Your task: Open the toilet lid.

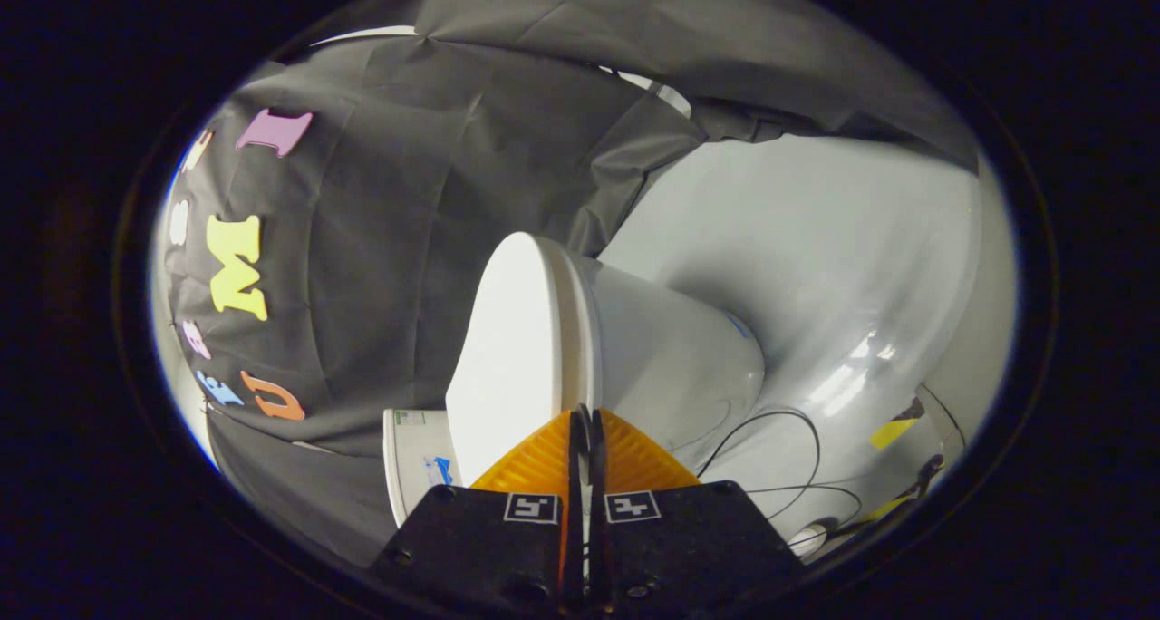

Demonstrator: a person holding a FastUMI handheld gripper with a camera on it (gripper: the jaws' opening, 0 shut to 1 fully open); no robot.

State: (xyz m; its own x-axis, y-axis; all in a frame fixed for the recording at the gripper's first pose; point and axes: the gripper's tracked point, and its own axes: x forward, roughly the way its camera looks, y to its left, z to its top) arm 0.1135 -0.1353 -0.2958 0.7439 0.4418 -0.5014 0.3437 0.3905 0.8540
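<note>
While closed, claw (587,413) touching lid (507,357).

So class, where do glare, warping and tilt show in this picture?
Gripper view: bright glare streaks on the glossy grey floor; the white toilet lid looks overexposed; fisheye bends the floor's edges; the scene sits rotated sideways; the gripper, jaws together, stays sharp.

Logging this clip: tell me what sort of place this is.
Likely a mock bathroom in a booth: a white toilet, lid down, black cloth behind it, cables on the floor. The gripper is shut.
</note>
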